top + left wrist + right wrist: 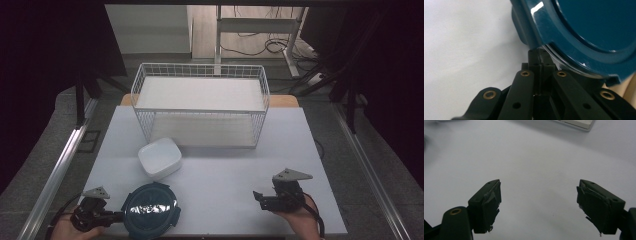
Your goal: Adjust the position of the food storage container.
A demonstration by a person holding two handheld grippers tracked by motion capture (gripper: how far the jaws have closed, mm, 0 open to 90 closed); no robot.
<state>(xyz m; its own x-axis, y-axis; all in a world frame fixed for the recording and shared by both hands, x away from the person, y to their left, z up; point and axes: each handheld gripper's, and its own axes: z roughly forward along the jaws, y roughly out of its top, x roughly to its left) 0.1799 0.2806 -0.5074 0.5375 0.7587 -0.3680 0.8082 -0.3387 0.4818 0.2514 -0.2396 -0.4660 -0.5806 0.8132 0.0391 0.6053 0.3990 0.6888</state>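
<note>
Presently, the risks read as follows, one view at a time.

High view, lid: the round dark blue lid [151, 209] lies at the near left edge of the table [225, 165], part of it close to or over that edge; the left gripper [114, 216] pinches its left rim.
High view, container: the white square container [159, 157] stands well apart from the lid, just in front of the wire basket [200, 102].
High view, risk: the hold is a one-point pinch on a wide disc. If lifted from there, the lid would likely sag or swing on the pads, and could drop off the table edge.
High view, right gripper: the right gripper [258, 195] rests low at the near right, holding nothing, so it gives the lid no support.
Left gripper view, jaws: pressed together on the thin rim of the lid [584, 32], with only the fingertips [532, 53] engaged.
Left gripper view, risk: the bite is shallow and the rim looks smooth and glossy. A quick move or a tilt could let it slide out.
Right gripper view, jaws: spread wide over bare table [536, 157], nothing between the pads [490, 202].
Right gripper view, risk: the torn pad facing may grip unevenly if this gripper is brought in to steady the lid.
</note>
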